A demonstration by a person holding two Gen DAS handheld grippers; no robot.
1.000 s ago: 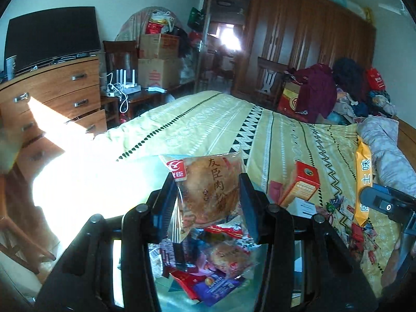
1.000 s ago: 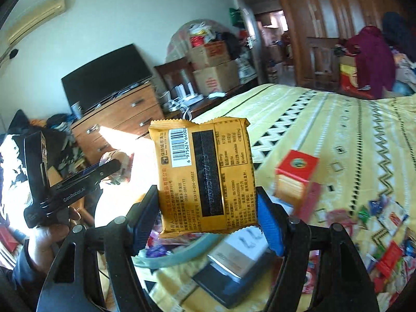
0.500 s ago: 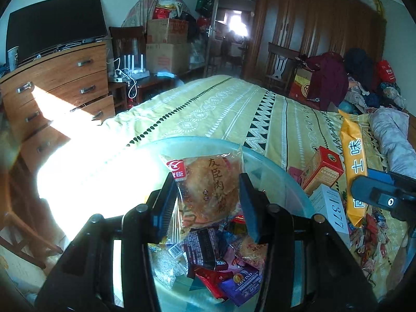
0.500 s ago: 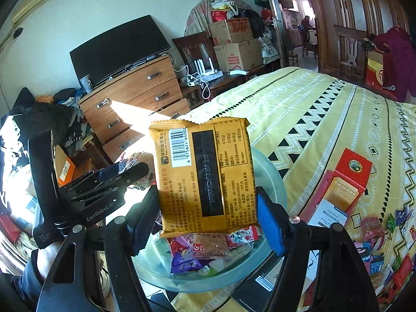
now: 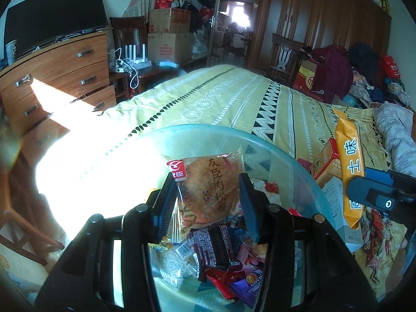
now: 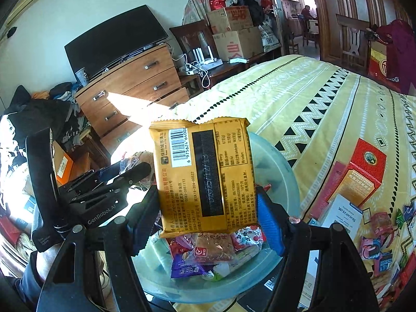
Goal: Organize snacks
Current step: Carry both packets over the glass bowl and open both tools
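Note:
My left gripper (image 5: 208,202) is shut on a clear packet holding a brown meat-floss cake (image 5: 208,184), held over a pale blue glass bowl (image 5: 273,150) with several wrapped snacks inside. My right gripper (image 6: 205,205) is shut on an orange snack packet (image 6: 205,171), barcode side facing me, above the same bowl (image 6: 283,189). In the right wrist view the left gripper (image 6: 124,174) shows at the left with its packet. In the left wrist view the right gripper's body (image 5: 382,197) shows at the right, with the orange packet (image 5: 348,171) edge-on.
A red and orange box (image 6: 361,176) and a white "Whitening" box (image 6: 343,215) lie on the yellow patterned bedspread (image 6: 312,98); small wrapped sweets (image 6: 377,247) are scattered at the right. A wooden dresser (image 6: 135,88) with a TV stands beyond the bed.
Both grippers have moved forward and down with their packets. The bowl has come into fuller view beneath them and the snacks inside look nearer.

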